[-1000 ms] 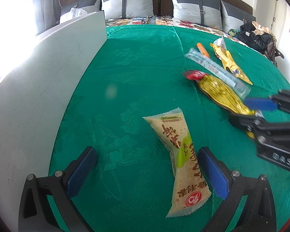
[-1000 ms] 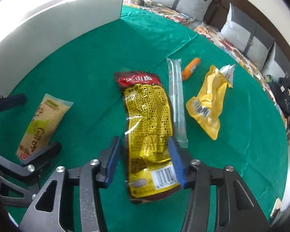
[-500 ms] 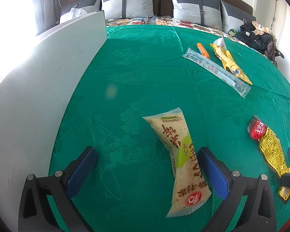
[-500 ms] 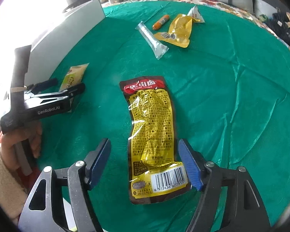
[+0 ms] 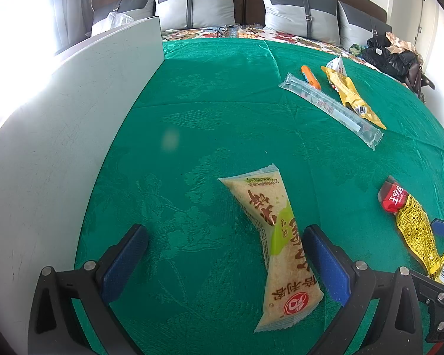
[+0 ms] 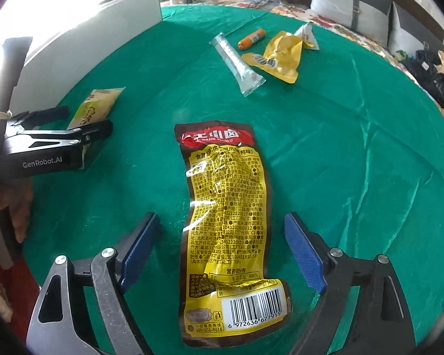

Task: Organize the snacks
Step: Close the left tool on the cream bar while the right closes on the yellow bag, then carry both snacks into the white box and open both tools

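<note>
I am letting go of the yellow snack packet (image 6: 226, 224), and my right gripper (image 6: 222, 254) is opening around it: the 2 blue pads (image 6: 139, 245) are standing clear of the packet's edges with green cloth showing on both sides, so nothing is being squeezed. The packet is lying flat on the green tablecloth (image 6: 355, 177), red end pointing away from me and barcode end nearest. My left gripper (image 5: 222, 263) is hovering wide over the beige snack packet (image 5: 276, 245), whose lower half is lying between the pads without either one pressing it. To finish this release well, I am judging that I should be lifting straight off rather than dragging sideways, since the crinkly foil could catch on a pad and skew the packet out of line. The beige packet is sitting to the left, well apart, near the white board (image 5: 59, 136). Further back, the clear tube packet (image 6: 236, 62), the orange sausage (image 6: 251, 39) and the crumpled yellow pouch (image 6: 276, 57) are waiting in a loose cluster, not yet sorted.
</note>
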{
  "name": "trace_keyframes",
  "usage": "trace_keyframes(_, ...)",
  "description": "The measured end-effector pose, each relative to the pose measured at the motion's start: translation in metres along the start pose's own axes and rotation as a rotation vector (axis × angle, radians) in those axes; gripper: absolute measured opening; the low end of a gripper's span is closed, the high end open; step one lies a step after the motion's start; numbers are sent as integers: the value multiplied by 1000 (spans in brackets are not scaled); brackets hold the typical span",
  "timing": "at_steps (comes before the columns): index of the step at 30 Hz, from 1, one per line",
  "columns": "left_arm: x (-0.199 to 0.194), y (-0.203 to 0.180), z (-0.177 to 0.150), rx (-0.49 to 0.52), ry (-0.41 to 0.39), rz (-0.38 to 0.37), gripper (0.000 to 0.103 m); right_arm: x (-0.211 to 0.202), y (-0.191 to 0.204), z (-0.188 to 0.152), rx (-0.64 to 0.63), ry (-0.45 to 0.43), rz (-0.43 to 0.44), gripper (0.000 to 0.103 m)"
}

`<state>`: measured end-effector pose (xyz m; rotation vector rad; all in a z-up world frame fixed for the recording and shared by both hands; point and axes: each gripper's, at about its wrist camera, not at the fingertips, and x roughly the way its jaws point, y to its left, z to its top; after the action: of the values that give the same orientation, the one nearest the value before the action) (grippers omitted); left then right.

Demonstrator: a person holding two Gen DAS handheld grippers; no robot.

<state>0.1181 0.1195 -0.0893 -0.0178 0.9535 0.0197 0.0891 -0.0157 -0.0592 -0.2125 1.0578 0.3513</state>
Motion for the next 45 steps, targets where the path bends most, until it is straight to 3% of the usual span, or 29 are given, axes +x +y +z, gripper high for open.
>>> trace_keyframes(5, 0, 0, 0, 4, 9, -3, 103, 3, 0, 8, -5, 44, 4, 89)
trace_keyframes(10, 2, -8, 13, 51, 165, -51, 102, 7, -1, 23, -23, 180, 17, 90)
trace_keyframes(11, 1, -10, 15, 57, 171, -63, 93, 8, -1, 27, -25, 193, 9, 86)
trace_keyframes(12, -2, -13, 16, 74, 163, -54, 71, 7, -2, 28, -22, 197, 9, 83)
trace_keyframes(13, -5, -15, 16, 93, 150, -50, 56, 5, -3, 30, -16, 187, 8, 65)
trace_keyframes(14, -8, -17, 17, 104, 146, -68, 20, 2, -6, 31, 0, 189, 22, 54)
trace_keyframes(15, -9, -17, 17, 112, 159, -73, 13, 1, -10, 31, 28, 195, 38, 53)
trace_keyframes(18, -22, -10, 14, 70, 153, -136, 13, -6, -24, 23, 116, 185, 87, 46)
trace_keyframes(22, -50, 2, 6, -3, 125, -240, 13, -33, -52, 7, 323, 83, 236, 45)
trace_keyframes(27, -90, 15, 1, -68, 77, -346, 13, -58, -73, -4, 483, -22, 388, 45)
trace_keyframes(31, -116, 26, 0, -106, 37, -379, 13, -69, -62, 5, 465, -50, 402, 45)
trace_keyframes(45, -155, 85, 0, -215, -41, -384, 13, -48, 18, 21, 321, 20, 435, 46)
